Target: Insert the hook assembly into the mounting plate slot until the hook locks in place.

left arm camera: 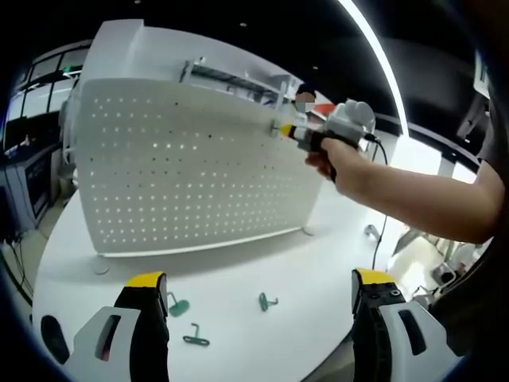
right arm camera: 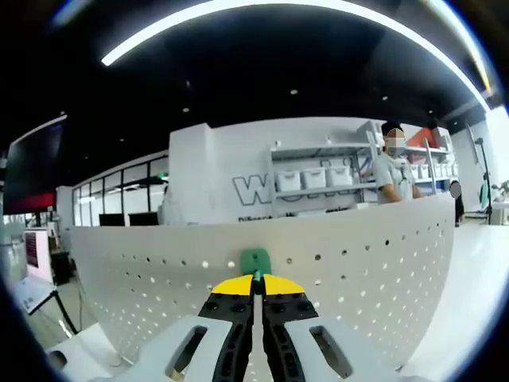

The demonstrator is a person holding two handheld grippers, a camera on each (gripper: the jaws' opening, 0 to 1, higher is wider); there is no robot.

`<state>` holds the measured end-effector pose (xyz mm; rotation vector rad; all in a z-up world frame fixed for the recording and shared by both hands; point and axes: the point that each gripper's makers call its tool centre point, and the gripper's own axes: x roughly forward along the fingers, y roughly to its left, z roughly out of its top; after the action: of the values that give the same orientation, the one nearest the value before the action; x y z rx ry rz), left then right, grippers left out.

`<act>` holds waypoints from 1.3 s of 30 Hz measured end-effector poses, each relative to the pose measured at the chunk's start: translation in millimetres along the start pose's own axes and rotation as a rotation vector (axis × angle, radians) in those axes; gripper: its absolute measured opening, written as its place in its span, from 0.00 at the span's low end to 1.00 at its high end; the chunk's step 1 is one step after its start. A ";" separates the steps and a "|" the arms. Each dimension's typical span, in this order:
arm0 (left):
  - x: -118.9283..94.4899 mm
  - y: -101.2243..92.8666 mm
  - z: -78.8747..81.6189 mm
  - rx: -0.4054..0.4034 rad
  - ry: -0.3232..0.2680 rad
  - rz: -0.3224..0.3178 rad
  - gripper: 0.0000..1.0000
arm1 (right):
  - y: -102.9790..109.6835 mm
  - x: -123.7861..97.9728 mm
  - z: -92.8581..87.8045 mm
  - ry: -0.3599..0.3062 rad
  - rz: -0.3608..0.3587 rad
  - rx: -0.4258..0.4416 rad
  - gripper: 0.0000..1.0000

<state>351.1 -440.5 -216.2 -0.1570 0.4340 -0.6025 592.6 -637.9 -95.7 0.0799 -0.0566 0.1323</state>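
A white perforated mounting plate (left arm camera: pixel 191 159) stands upright on the white table (left arm camera: pixel 262 263). Three green hooks lie on the table in front of it: one (left arm camera: pixel 178 305), one (left arm camera: pixel 196 337) and one (left arm camera: pixel 266 302). My left gripper (left arm camera: pixel 258 290) hangs open above them, holding nothing. My right gripper (right arm camera: pixel 256 283) is shut on a green hook (right arm camera: pixel 255 260), pressed up to the plate (right arm camera: pixel 358 263) near its top edge. In the left gripper view the right gripper (left arm camera: pixel 290 131) reaches the plate's upper right, held by a person's hand (left arm camera: pixel 338 159).
Shelving with white bins (right arm camera: pixel 326 179) and a person (right arm camera: pixel 394 171) stand behind the plate. A monitor and desk (left arm camera: pixel 24 191) sit at the far left. The table's front edge (left arm camera: pixel 318 358) curves close to my left gripper.
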 end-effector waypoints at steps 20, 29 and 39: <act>-2.2 1.3 -0.8 0.000 0.002 0.006 0.96 | -1.1 1.3 -7.9 0.036 0.001 -0.015 0.01; -4.6 1.3 0.5 -0.001 -0.005 0.012 0.96 | -3.0 1.3 -9.5 0.055 0.005 -0.012 0.06; -6.2 -1.7 -0.5 0.001 -0.007 0.016 0.96 | -0.7 -2.3 -0.7 0.038 0.014 -0.029 0.10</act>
<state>345.4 -438.4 -214.1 -0.1549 0.4283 -0.5863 590.5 -638.8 -96.6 0.0481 -0.0213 0.1468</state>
